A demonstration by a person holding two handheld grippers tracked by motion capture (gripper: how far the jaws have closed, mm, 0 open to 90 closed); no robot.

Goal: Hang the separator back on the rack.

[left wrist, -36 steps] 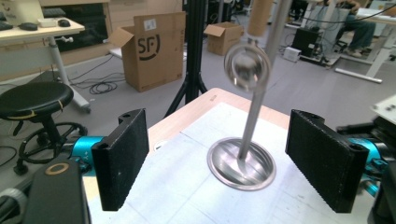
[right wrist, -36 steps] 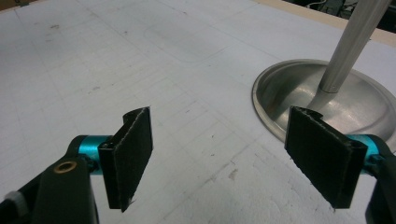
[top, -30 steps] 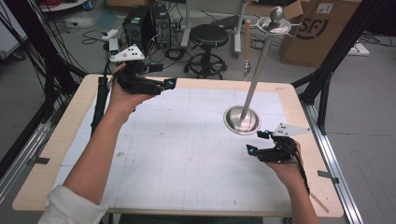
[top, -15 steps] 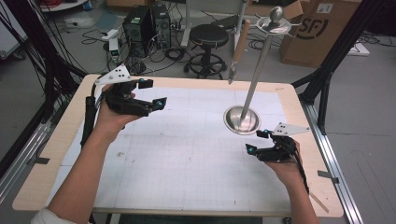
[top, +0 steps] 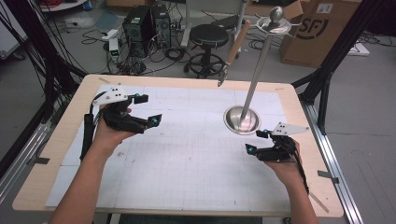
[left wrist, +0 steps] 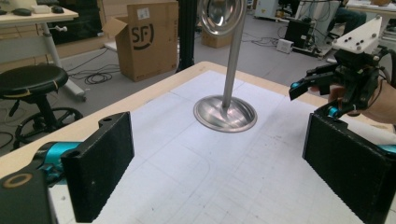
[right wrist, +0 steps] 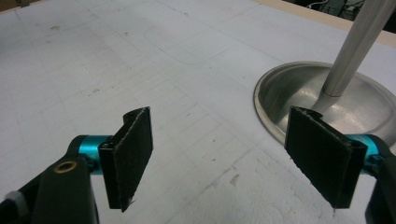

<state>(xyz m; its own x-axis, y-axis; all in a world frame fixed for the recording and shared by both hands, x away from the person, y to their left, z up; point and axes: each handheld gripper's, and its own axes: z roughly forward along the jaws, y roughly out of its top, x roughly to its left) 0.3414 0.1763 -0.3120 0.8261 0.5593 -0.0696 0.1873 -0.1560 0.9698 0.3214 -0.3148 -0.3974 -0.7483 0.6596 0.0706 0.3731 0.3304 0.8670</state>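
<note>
The metal stand [top: 243, 119] sits right of centre in the high view, its round base on the white mat [top: 187, 158] and its pole leaning up toward the top of the frame; a wooden-handled tool [top: 232, 51] hangs from its top, out over the table's far edge. The right gripper [top: 254, 142] rests just below and right of the base, near it but apart, jaws spread with only bare mat between them. The left gripper [top: 149, 109] hovers at the left of the frame, well apart from the stand; its jaws have just been opening and nothing lies between them. Between the two grippers the mat lies bare. The table's wooden rim [top: 299, 100] runs close behind the base at the right.
</note>
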